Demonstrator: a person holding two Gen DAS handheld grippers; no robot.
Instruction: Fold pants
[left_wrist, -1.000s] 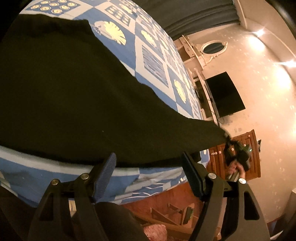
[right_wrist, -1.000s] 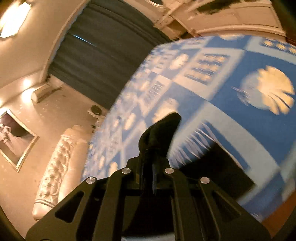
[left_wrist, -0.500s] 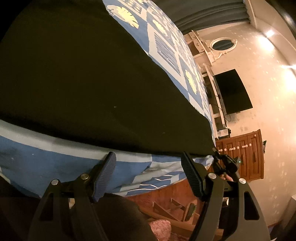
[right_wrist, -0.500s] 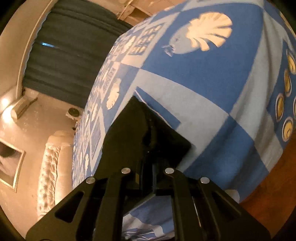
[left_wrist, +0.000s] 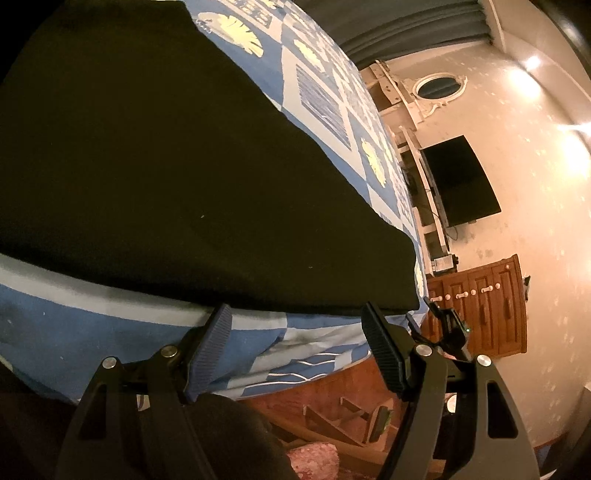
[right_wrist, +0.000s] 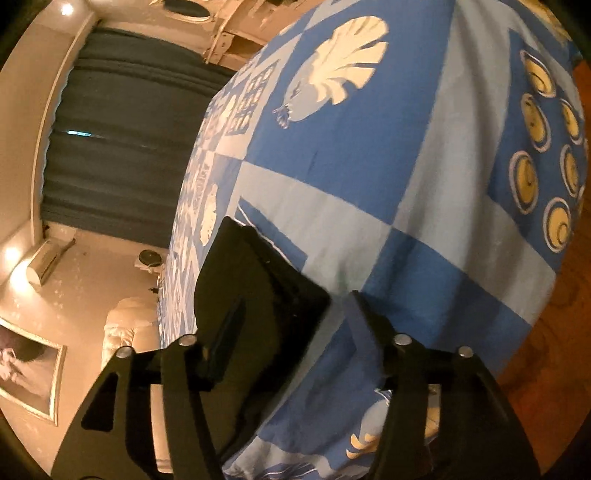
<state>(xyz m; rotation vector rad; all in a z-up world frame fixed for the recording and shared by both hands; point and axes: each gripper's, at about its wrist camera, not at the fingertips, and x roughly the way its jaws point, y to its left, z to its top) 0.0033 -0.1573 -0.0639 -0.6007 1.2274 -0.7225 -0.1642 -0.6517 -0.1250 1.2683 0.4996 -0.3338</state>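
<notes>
The black pants (left_wrist: 166, 166) lie flat on the blue patterned bedspread (left_wrist: 321, 103), filling most of the left wrist view. My left gripper (left_wrist: 299, 343) is open and empty just off their near edge. In the right wrist view a corner of the pants (right_wrist: 255, 280) lies on the bedspread (right_wrist: 424, 184). My right gripper (right_wrist: 291, 332) is open, with its left finger over that corner. The right gripper also shows in the left wrist view (left_wrist: 448, 328), by the pants' far corner.
A wooden dresser (left_wrist: 480, 306) and a wall-mounted television (left_wrist: 461, 181) stand past the bed's end. Dark curtains (right_wrist: 122, 129) and a white tufted headboard (right_wrist: 125, 332) lie beyond the bed. Wood floor (right_wrist: 554, 332) shows at the bed's edge.
My right gripper has opened and let go of the pants corner, which now lies on the bedspread. The pants have settled flat. My left gripper stays open near the near edge.
</notes>
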